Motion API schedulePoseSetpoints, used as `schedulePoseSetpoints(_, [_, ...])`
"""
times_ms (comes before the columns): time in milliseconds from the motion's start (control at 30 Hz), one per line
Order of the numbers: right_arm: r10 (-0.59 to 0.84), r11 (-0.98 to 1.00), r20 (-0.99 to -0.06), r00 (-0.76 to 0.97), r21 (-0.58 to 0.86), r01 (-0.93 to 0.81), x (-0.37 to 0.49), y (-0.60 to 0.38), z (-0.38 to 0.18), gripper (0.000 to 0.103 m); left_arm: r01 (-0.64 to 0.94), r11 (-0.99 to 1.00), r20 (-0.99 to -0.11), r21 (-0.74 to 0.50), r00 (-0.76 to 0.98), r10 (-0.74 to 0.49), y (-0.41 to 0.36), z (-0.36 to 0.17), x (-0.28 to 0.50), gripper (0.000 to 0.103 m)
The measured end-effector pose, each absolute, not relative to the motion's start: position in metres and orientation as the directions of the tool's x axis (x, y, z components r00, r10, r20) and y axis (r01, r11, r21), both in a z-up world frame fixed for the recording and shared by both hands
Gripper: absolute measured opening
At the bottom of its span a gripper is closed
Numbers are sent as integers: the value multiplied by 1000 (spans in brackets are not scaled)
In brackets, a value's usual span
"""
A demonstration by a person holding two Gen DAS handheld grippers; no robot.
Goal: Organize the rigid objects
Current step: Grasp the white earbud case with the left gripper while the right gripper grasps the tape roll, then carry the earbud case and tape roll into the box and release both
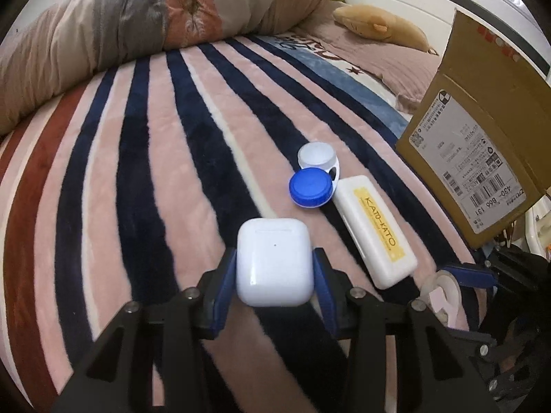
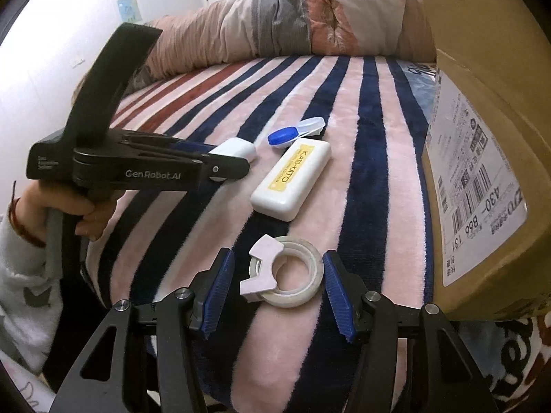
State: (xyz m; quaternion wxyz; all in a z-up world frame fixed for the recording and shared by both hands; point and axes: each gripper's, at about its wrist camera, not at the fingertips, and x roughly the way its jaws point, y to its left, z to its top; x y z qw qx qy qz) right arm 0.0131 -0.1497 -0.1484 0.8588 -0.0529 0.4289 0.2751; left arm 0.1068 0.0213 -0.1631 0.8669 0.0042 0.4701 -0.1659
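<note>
The left gripper (image 1: 274, 275) squeezes a white earbud case (image 1: 274, 261) between its two blue pads, low in the middle of the left wrist picture. Above the case and to the right sits a contact lens case (image 1: 311, 175) with one blue lid and one white lid. Just to its right lies a long white box (image 1: 375, 230) with a yellow label.

In the right wrist picture, the right gripper (image 2: 279, 284) is spread wide. A roll of clear tape (image 2: 286, 280) lies on the striped blanket (image 2: 372, 158) between the pads, and neither pad touches it. The white box is above the tape, in the middle of that picture. A big cardboard box (image 2: 482, 69) with a paper label fills the right side. A puffy quilt (image 2: 275, 24) lies across the top.
</note>
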Motion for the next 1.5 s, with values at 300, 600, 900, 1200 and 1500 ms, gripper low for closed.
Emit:
schedulePoseSetpoints(300, [374,857,-764,526,67,-511,9,-143,-147,37,277,954,-808,-113,533,-251,19,-163,103,40])
schedulePoseSetpoints(600, [465,803,-685,561,60,-592,-1,-134,-98,37,254,961,-760,-108,602,-244,38,-112,68,40])
schedulePoseSetpoints(900, [520,783,-561,643,13,-622,-12,-150,-24,37,303,950,-651,-73,707,-276,18,-15,26,40])
schedulePoseSetpoints(1200, [396,901,-489,777,42,-432,7,-250,11,37,466,883,-587,-52,701,-405,-74,42,31,40])
schedulePoseSetpoints(1500, [277,947,-586,761,31,-321,34,-325,-14,38,568,821,-636,-48,617,-464,-171,38,57,40])
